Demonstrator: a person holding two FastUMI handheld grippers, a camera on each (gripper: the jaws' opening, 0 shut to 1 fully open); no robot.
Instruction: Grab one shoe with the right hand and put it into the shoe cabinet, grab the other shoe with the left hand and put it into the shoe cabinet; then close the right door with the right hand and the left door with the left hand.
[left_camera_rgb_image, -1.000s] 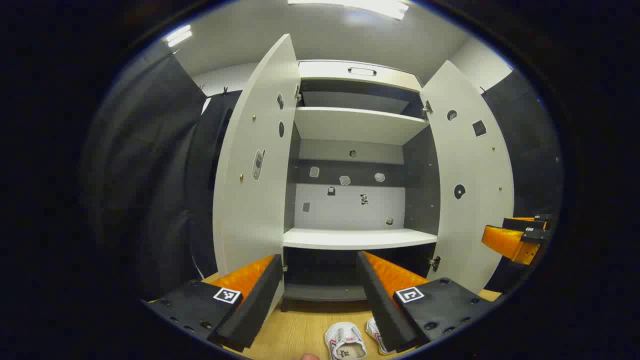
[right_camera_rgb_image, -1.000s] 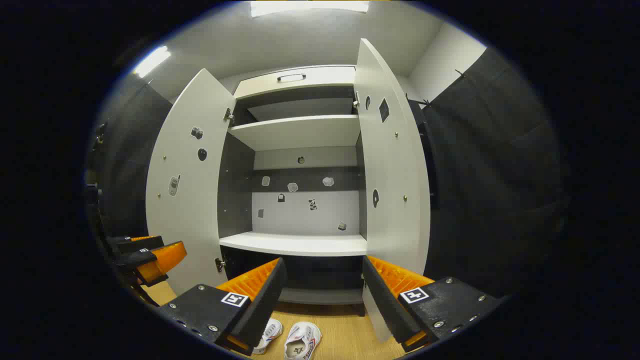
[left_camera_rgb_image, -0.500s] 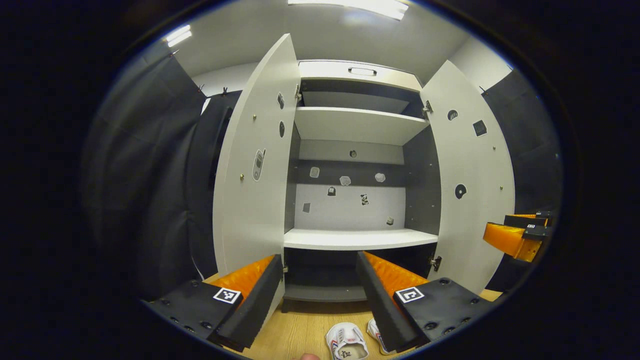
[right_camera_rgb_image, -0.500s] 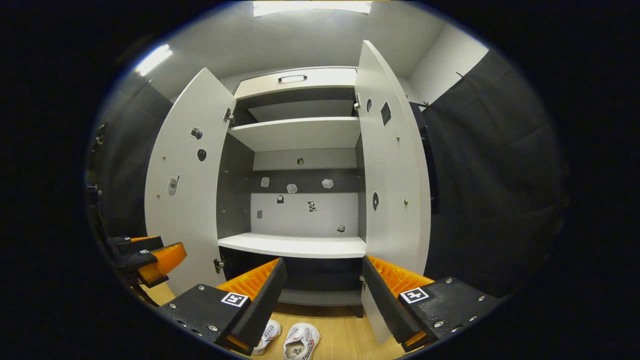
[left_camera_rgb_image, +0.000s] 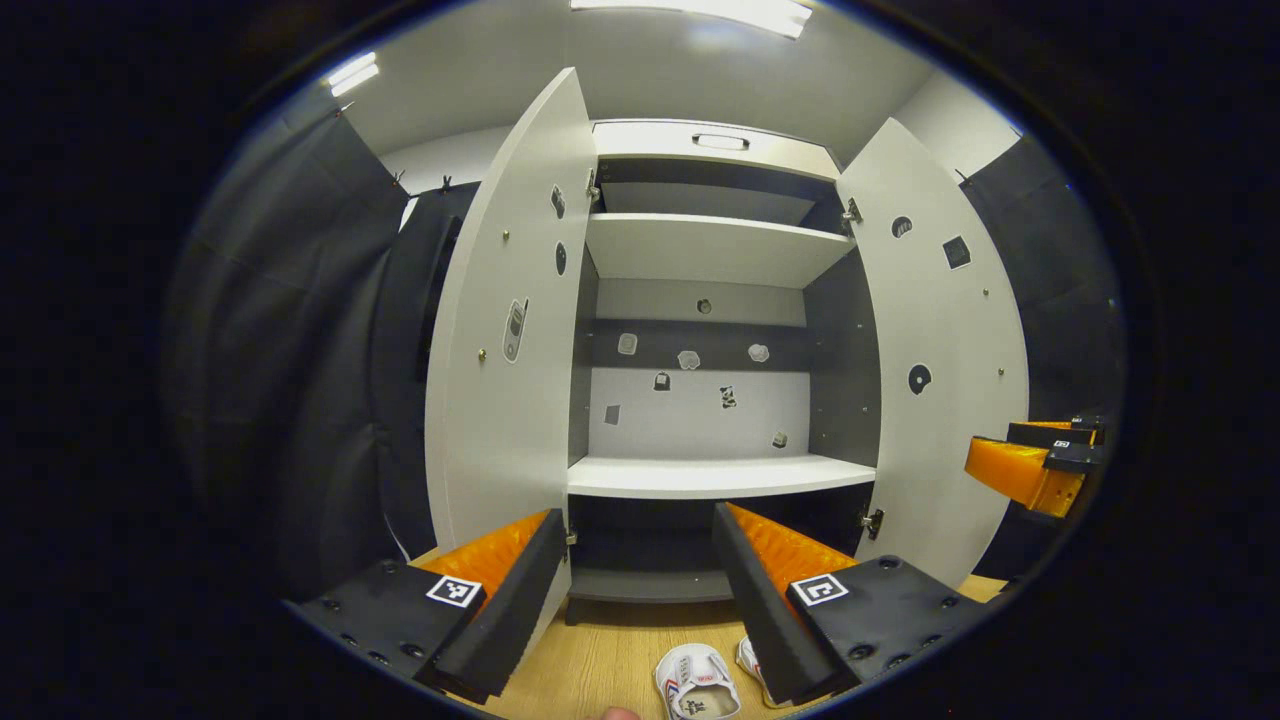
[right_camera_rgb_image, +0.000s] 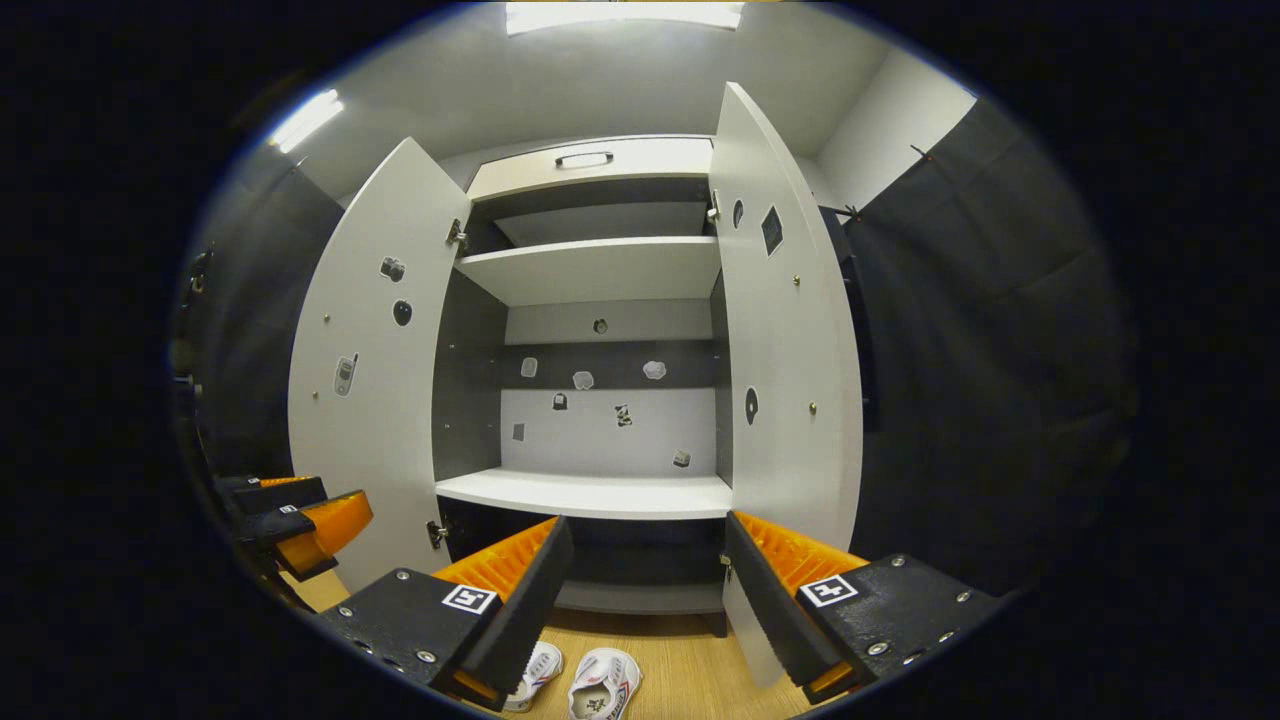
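Your right gripper (right_camera_rgb_image: 640, 590) and left gripper (left_camera_rgb_image: 640, 580), jaws spread and empty, face the open shoe cabinet (right_camera_rgb_image: 590, 495) while both white sneakers (right_camera_rgb_image: 603, 685) lie below them on the wooden floor (right_camera_rgb_image: 690, 670), toes toward you.

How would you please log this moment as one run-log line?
stage: pre-grasp | left gripper: open | right gripper: open | shoes: on floor | cabinet doors: both open

The cabinet (left_camera_rgb_image: 715, 250) has smooth, matt white doors and shelves with dark matt side panels; its hinges (left_camera_rgb_image: 872, 521) look metal. The floor (right_camera_rgb_image: 680, 675) is light wood-grain, smooth. The shoes (right_camera_rgb_image: 605, 685) look like white cloth. Booth walls (right_camera_rgb_image: 980, 330) are matt cloth.
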